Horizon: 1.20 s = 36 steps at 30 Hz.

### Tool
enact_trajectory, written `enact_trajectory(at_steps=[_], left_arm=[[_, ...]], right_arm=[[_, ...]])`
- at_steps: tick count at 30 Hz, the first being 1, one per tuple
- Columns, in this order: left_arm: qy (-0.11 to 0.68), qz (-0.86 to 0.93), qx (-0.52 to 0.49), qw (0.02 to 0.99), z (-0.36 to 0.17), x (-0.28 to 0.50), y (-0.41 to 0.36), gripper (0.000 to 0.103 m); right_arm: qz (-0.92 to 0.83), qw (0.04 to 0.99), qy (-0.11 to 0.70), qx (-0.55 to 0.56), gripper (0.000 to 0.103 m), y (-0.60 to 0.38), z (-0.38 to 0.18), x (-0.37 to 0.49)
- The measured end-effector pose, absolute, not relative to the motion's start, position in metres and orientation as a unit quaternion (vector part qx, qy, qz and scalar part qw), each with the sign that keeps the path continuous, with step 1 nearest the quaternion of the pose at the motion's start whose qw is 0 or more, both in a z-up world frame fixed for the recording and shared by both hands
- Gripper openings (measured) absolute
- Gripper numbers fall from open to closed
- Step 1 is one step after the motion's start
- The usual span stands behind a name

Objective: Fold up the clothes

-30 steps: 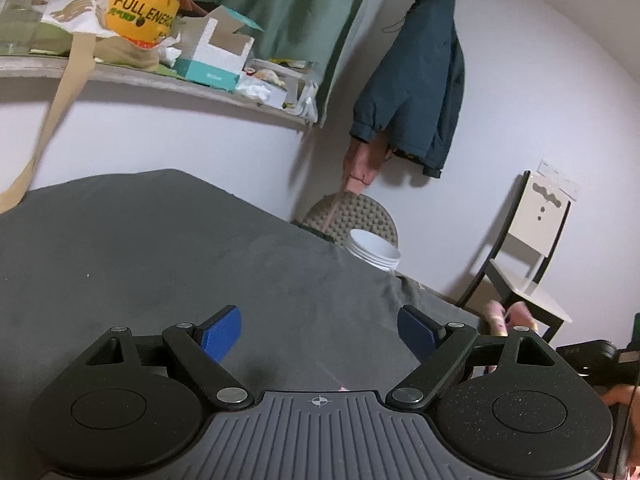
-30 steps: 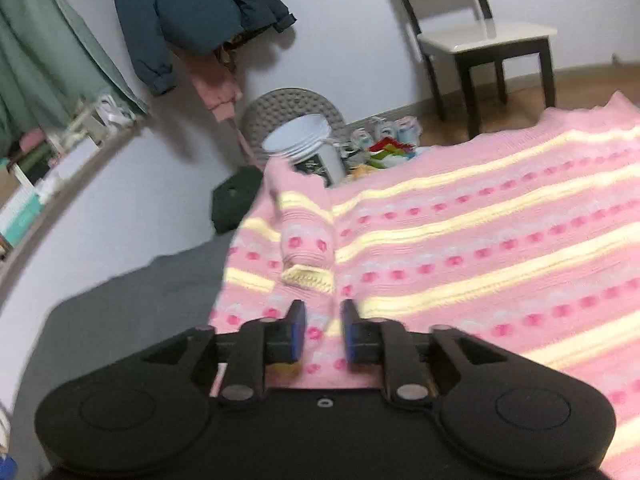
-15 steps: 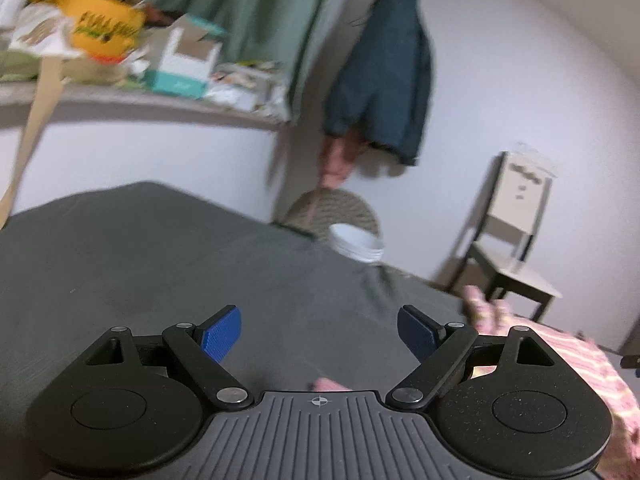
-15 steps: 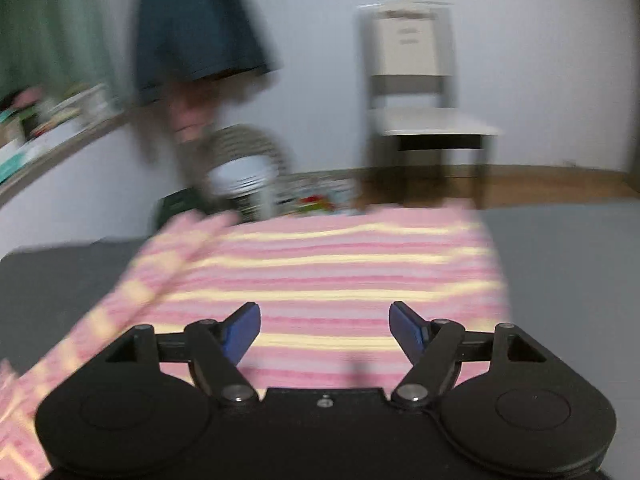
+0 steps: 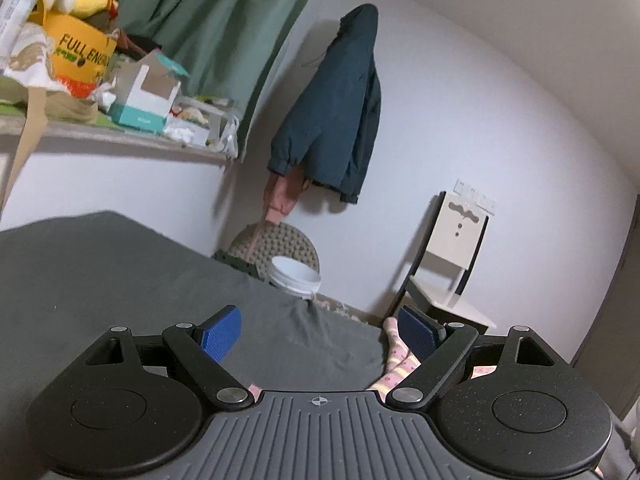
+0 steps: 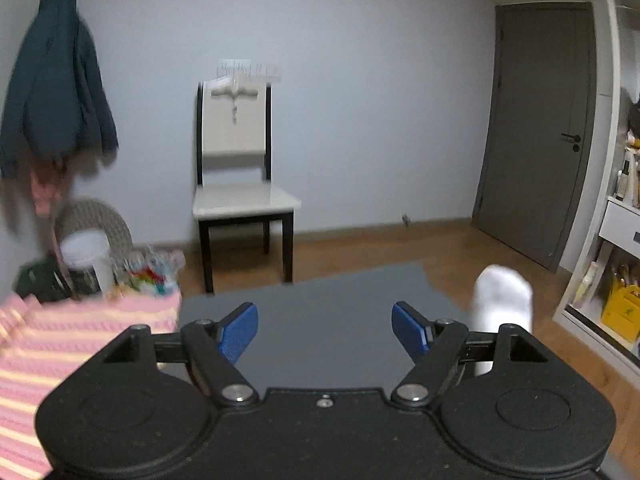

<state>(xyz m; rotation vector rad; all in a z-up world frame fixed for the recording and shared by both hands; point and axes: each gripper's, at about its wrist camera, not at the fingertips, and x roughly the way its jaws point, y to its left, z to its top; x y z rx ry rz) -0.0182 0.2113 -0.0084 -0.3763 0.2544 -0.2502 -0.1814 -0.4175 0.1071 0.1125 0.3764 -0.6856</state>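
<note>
Over the grey bed (image 6: 320, 312), both grippers' fingers are spread and empty, so the pink striped sweater (image 6: 80, 332) could slump unfolded if regrasped off-edge.

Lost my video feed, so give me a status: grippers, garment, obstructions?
Left gripper open, empty. Right gripper open, empty. Pink striped sweater flat on grey bed cover, left of right gripper. Nothing in the way.

Pale grey walls (image 6: 360, 60). Wood floor (image 6: 400, 248). White chair (image 6: 240, 168), black legs, against far wall. Dark teal jacket (image 5: 340, 112) hangs left of it. Grey door (image 6: 536, 128) far right. Green curtain (image 5: 224, 20) above cluttered shelf (image 5: 120, 140) far left. Dim, even light.
</note>
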Motion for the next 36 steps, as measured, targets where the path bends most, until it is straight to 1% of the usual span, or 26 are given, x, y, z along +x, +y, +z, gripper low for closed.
enact_trajectory(at_steps=[4,6,7,8,9,10,11,14,16,18,19,21,23,24,25,26,27,31,33,36], left_arm=[[0.132,-0.140,-0.177,0.965,-0.015,-0.013,0.209,0.086],[0.141,-0.147,-0.183,0.962,-0.019,-0.007,0.205,0.086],[0.142,-0.152,-0.189,0.960,-0.020,-0.004,0.202,0.086],[0.142,-0.155,-0.192,0.959,-0.020,-0.001,0.197,0.086],[0.141,-0.160,-0.194,0.958,-0.019,0.002,0.191,0.086],[0.138,-0.165,-0.191,0.958,-0.017,0.004,0.185,0.086],[0.135,-0.169,-0.188,0.958,-0.016,0.006,0.179,0.086],[0.125,-0.170,-0.178,0.961,-0.012,0.008,0.168,0.086],[0.124,-0.161,-0.187,0.961,-0.012,0.011,0.171,0.086],[0.125,-0.148,-0.195,0.961,-0.017,0.015,0.178,0.086],[0.127,-0.139,-0.198,0.962,-0.021,0.017,0.182,0.086],[0.138,-0.120,-0.216,0.959,-0.030,0.026,0.193,0.086],[0.142,-0.106,-0.235,0.956,-0.037,0.034,0.203,0.086],[0.142,-0.099,-0.242,0.955,-0.040,0.038,0.207,0.086],[0.140,-0.096,-0.244,0.955,-0.044,0.040,0.209,0.086],[0.140,-0.094,-0.243,0.955,-0.048,0.043,0.209,0.086],[0.141,-0.094,-0.241,0.956,-0.051,0.046,0.209,0.086],[0.147,-0.105,-0.237,0.954,-0.060,0.059,0.202,0.086],[0.151,-0.114,-0.228,0.955,-0.062,0.063,0.197,0.086],[0.158,-0.129,-0.203,0.958,-0.063,0.066,0.188,0.086]], right_arm=[[-0.291,0.950,0.105,0.050,0.074,-0.399,0.178,-0.219],[-0.249,0.964,0.067,0.068,0.074,-0.379,0.220,-0.229],[-0.222,0.970,0.049,0.085,0.076,-0.366,0.241,-0.228],[-0.192,0.975,0.034,0.103,0.082,-0.350,0.262,-0.223],[-0.160,0.980,0.026,0.118,0.087,-0.333,0.281,-0.212],[-0.128,0.983,0.022,0.131,0.093,-0.316,0.298,-0.200],[-0.093,0.985,0.021,0.144,0.097,-0.299,0.313,-0.183],[0.011,0.984,0.049,0.172,0.096,-0.244,0.345,-0.109],[0.058,0.978,0.082,0.184,0.096,-0.211,0.352,-0.049],[0.074,0.969,0.124,0.200,0.096,-0.183,0.336,0.015],[0.074,0.964,0.146,0.207,0.095,-0.173,0.324,0.047],[0.057,0.951,0.206,0.225,0.087,-0.160,0.278,0.109],[0.021,0.935,0.275,0.224,0.066,-0.149,0.219,0.154],[-0.004,0.925,0.313,0.213,0.059,-0.146,0.184,0.176],[-0.027,0.916,0.347,0.199,0.045,-0.142,0.152,0.194],[-0.050,0.907,0.376,0.183,0.032,-0.138,0.122,0.206],[-0.072,0.896,0.405,0.166,0.028,-0.134,0.091,0.219],[-0.120,0.865,0.468,0.137,0.027,-0.128,0.018,0.255],[-0.130,0.860,0.477,0.126,0.027,-0.124,0.002,0.278],[-0.150,0.854,0.488,0.097,0.027,-0.124,-0.009,0.289]])
